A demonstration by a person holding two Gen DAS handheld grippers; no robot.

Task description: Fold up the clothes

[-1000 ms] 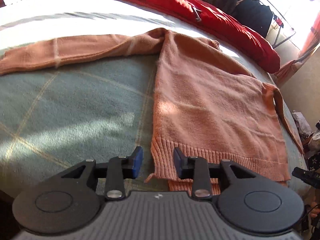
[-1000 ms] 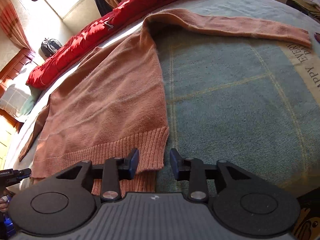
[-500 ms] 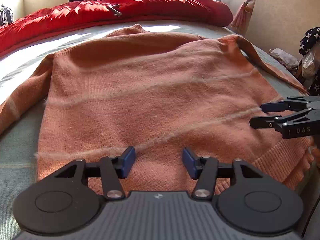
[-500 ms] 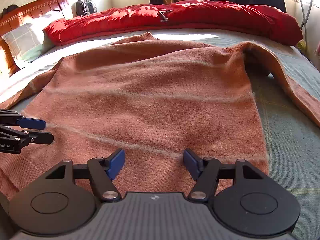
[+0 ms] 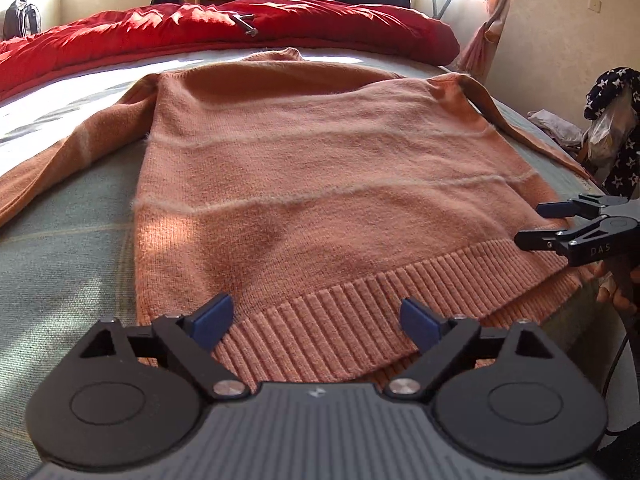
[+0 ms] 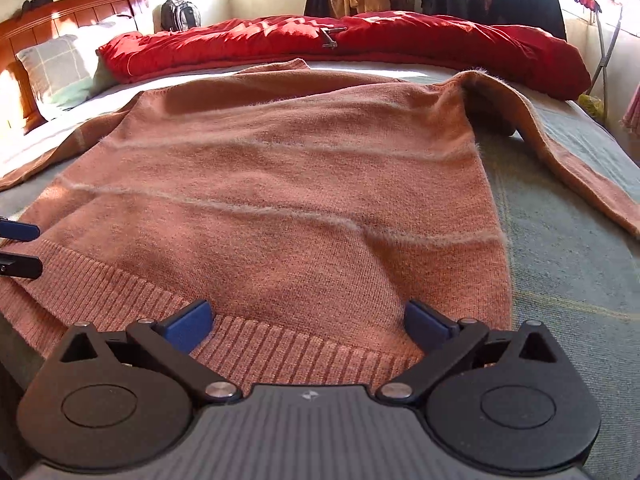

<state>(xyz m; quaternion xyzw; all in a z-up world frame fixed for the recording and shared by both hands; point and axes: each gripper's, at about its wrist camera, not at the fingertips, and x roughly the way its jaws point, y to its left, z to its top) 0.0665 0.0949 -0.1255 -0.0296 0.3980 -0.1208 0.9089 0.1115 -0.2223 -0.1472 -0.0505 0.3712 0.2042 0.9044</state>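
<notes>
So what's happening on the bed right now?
A person is folding an orange sweater spread flat on the bed, sleeves out to both sides. The left gripper and right gripper sit over the ribbed hem, jaws opening with the hem between them, nothing pinched yet. No fold has been made.

The left tongs (image 5: 316, 320) hang over the ribbed hem of an orange sweater (image 5: 320, 184), jaws opening wide, pads clear of the knit. The sweater lies flat on the bed (image 5: 60, 240) ahead of them. To their right, the right tongs (image 5: 536, 226) sit at the hem's far corner. Beyond lies a red duvet (image 5: 200, 28).
</notes>
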